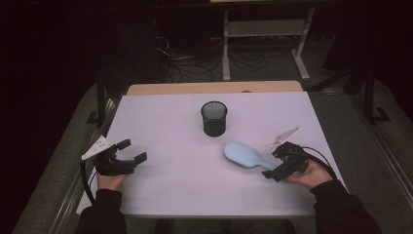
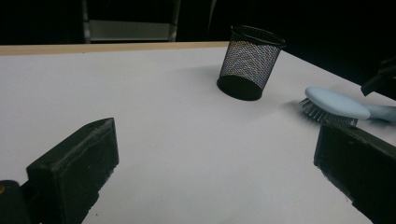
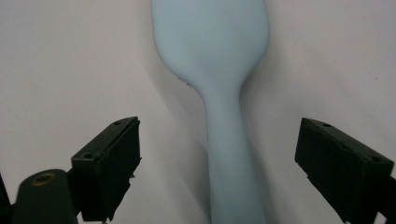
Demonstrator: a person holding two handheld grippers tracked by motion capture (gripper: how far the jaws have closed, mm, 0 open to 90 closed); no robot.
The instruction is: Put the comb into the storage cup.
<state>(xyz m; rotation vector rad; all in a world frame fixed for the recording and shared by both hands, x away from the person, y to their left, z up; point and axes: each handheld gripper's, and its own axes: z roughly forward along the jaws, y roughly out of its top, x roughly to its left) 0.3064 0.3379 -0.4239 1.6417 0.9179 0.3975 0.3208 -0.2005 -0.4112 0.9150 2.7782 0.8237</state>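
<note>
A light blue hairbrush (image 1: 246,156) lies bristles down on the white table (image 1: 180,180), right of centre, its handle pointing toward my right gripper (image 1: 273,168). In the right gripper view the handle of the hairbrush (image 3: 231,154) runs between the two jaws, which stand wide apart and clear of it on both sides. My right gripper (image 3: 217,168) is open. My left gripper (image 1: 135,150) rests near the table's left edge, open, with nothing between its jaws. In the left gripper view the hairbrush (image 2: 336,105) lies at the far right.
A black mesh pen cup (image 1: 214,118) stands upright behind the brush, near the table's middle; the cup (image 2: 250,63) also stands ahead of my left gripper. Beyond the table's far wooden edge (image 1: 214,87) are a dark floor, cables and a metal stand.
</note>
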